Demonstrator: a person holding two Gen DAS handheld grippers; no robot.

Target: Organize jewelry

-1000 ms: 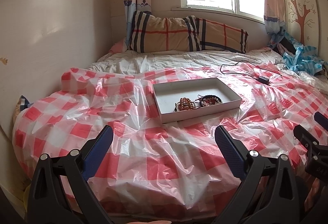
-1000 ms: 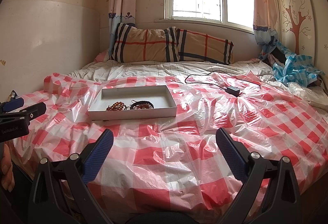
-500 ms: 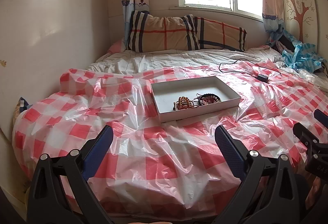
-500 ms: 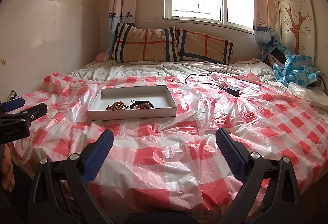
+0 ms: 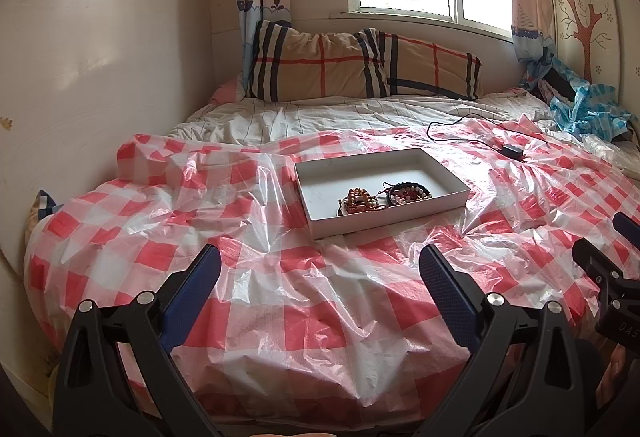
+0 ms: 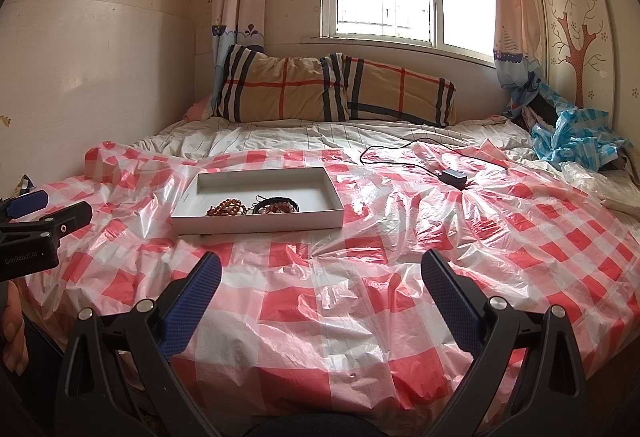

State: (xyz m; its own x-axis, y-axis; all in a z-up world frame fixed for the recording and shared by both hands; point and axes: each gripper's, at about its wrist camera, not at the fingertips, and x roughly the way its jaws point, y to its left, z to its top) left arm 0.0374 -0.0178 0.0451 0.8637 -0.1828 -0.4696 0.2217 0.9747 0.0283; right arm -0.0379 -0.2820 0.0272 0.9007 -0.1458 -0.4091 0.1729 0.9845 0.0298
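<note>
A shallow white box (image 5: 448,179) (image 6: 336,203) lies on the red-and-white checked plastic sheet on the bed. Inside it, near its front wall, lie an orange beaded bracelet (image 5: 358,199) (image 6: 228,207) and a dark bracelet with reddish beads (image 5: 410,191) (image 6: 278,206). My left gripper (image 5: 318,271) is open and empty, held above the bed's front part, short of the box. My right gripper (image 6: 320,269) is open and empty, to the right of the box and nearer the bed's foot. Each gripper shows at the edge of the other's view.
A black charger with its cable (image 5: 512,150) (image 6: 454,177) lies on the sheet behind the box to the right. Plaid pillows (image 5: 360,65) lean at the headboard under the window. A blue checked cloth heap (image 6: 576,135) sits at the far right. A wall runs along the left.
The left wrist view has shifted slightly, so the box sits a little left and lower. The right gripper has barely moved. Both grippers stay open.
</note>
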